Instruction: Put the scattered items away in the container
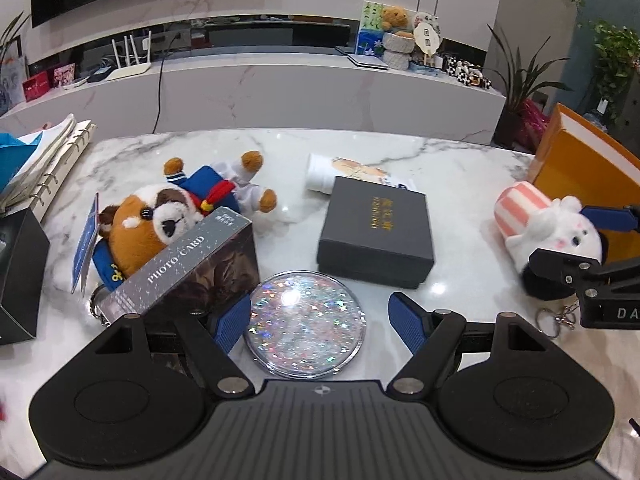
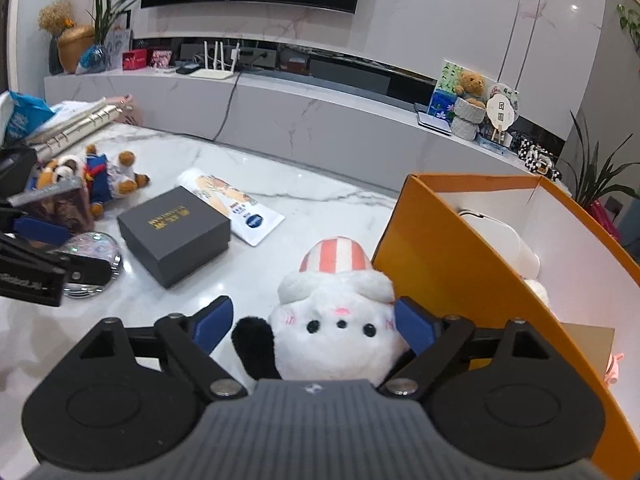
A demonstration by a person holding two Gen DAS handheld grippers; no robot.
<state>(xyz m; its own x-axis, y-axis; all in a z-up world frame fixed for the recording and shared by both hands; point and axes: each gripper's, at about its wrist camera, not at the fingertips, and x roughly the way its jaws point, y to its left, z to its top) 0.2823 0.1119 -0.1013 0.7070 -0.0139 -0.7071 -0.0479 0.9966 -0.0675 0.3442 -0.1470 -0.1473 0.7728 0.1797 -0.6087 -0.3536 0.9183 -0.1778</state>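
Note:
My left gripper (image 1: 316, 316) is open, its blue fingers on either side of a glittery round disc (image 1: 306, 324) that lies on the marble table (image 1: 460, 168). My right gripper (image 2: 314, 322) is open around a white plush rabbit (image 2: 334, 320) with a pink-striped hat, which lies beside the orange container box (image 2: 460, 248); the rabbit also shows in the left wrist view (image 1: 552, 224). A red-panda plush (image 1: 160, 220), a grey "PHOTO CARD" box (image 1: 188, 272), a dark gift box (image 1: 376, 232) and a white tube (image 1: 340, 176) lie scattered.
The orange box holds white items (image 2: 504, 240) and stands at the table's right edge. A ring binder and papers (image 1: 52, 160) and a black box (image 1: 20, 268) sit on the left. A TV console (image 1: 280, 92) runs behind the table.

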